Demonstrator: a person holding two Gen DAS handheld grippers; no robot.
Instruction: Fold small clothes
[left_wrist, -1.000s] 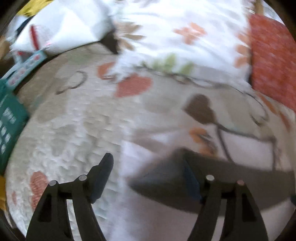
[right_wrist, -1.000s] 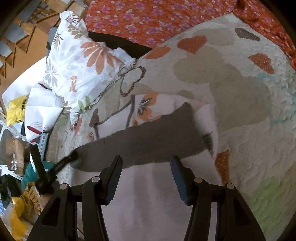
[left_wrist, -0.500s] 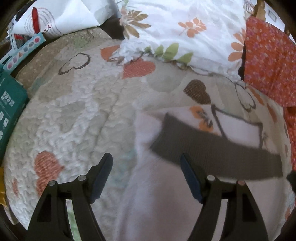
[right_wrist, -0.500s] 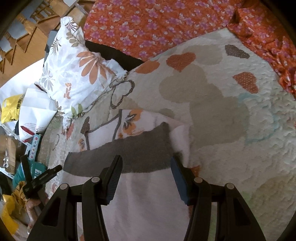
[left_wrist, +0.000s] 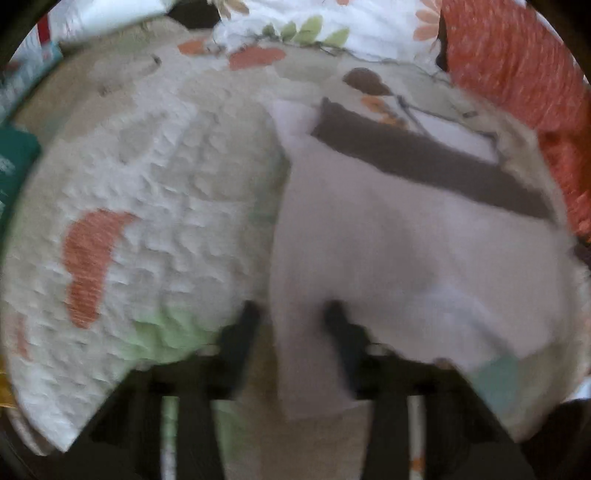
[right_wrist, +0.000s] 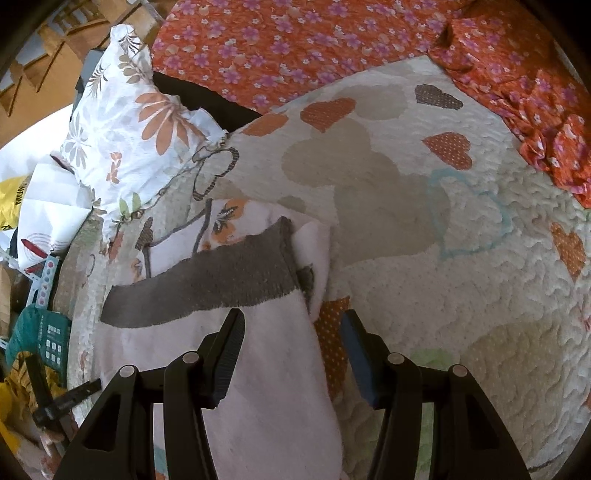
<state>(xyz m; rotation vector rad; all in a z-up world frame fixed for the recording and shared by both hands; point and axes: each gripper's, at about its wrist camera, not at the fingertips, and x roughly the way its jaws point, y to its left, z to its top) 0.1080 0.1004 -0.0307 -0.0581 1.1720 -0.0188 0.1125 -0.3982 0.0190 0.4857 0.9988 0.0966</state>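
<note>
Since half a second ago the left gripper (left_wrist: 291, 314) has dropped in over the near left edge of the garment and its jaws have drawn closer together, while the right gripper (right_wrist: 291, 328) has shifted towards the garment's right edge. The quilted bed cover (right_wrist: 461, 295) with heart patches carries a pale pink garment (right_wrist: 266, 369) with a dark grey waistband (right_wrist: 207, 284), lying flat and near the floral pillow (right_wrist: 129, 129). The step in hand looks like taking hold of the side edges for a first fold. The left jaws straddle the cloth edge, but through the blur I cannot tell whether they have closed on it. The right jaws stand wide apart, holding nothing. Next, both must pinch an edge, then lift and carry it across.
</note>
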